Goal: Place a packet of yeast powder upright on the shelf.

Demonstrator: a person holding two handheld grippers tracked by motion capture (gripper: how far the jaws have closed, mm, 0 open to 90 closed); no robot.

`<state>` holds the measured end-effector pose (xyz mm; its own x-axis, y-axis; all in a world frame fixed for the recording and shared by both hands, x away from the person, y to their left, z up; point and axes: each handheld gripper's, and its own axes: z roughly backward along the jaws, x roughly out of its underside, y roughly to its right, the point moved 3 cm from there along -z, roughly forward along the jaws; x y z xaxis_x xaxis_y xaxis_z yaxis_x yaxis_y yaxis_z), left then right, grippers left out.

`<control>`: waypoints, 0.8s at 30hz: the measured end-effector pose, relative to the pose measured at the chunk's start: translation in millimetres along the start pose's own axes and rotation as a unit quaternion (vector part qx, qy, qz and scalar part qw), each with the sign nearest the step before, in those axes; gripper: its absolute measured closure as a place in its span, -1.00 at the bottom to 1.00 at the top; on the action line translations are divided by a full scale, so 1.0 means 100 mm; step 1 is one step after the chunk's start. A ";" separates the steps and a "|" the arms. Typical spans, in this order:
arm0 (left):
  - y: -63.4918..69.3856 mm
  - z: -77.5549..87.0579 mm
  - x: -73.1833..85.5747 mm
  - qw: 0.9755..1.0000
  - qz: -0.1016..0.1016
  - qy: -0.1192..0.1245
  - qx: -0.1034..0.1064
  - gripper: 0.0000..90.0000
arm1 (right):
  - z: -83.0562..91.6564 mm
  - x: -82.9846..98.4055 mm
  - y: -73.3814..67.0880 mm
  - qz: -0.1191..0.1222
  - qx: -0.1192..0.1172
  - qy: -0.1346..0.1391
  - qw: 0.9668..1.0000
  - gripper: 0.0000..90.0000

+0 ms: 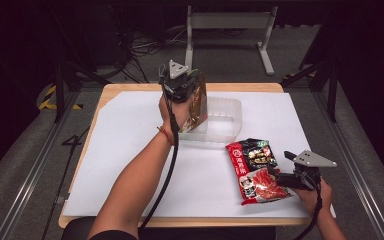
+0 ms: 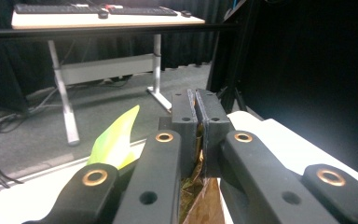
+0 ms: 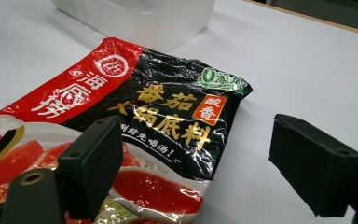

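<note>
Left tongs (image 1: 182, 82) pinching brown packet (image 1: 198, 102), held upright over clear tub (image 1: 225, 120); right tongs (image 3: 196, 168) spread, low beside red-black sauce packet (image 3: 135, 126) flat on counter (image 1: 130, 150).

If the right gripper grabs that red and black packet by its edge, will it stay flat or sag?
The red and black packet will probably sag: its film looks thin and crinkled. Glossy wrap may slip between the right gripper's open pads. Bulging contents suggest some weight.

Left gripper (image 1: 192, 95): black jaws, brass-ringed screw holes, grey three-cornered plate, black cable.
Right gripper (image 1: 278, 176): black, grey plate.
Left wrist: red band.
</note>
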<state>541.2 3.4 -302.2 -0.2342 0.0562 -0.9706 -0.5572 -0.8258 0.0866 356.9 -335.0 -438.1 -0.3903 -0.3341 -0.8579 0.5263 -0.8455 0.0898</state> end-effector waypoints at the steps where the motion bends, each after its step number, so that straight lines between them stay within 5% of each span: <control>1: 0.00 -0.03 -0.02 1.000 0.001 -0.004 -0.005 0.94 | 0.00 0.00 0.00 0.000 -0.001 0.000 1.000 -0.60; 5: 0.00 -0.11 -0.08 1.000 0.011 -0.003 -0.018 0.94 | -0.01 0.00 -0.01 0.001 -0.001 -0.001 1.000 -0.60; 9: 0.05 -0.15 -0.10 1.000 0.000 -0.004 -0.023 0.94 | 0.00 0.00 -0.01 0.003 -0.001 0.000 1.000 -0.60; 17: 0.08 -0.24 0.12 0.999 0.025 -0.018 0.012 0.91 | 0.00 0.00 -0.01 0.002 -0.001 0.000 1.000 -0.60; 24: 0.06 -0.23 0.26 0.999 0.021 -0.022 0.030 0.89 | 0.00 0.00 -0.01 0.002 0.000 0.000 1.000 -0.60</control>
<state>550.3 -13.2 -331.7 -0.2929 0.0472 -0.9550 -0.5928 -0.7926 0.1426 356.8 -334.2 -438.1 -0.3882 -0.3365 -0.8579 0.5274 -0.8446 0.0926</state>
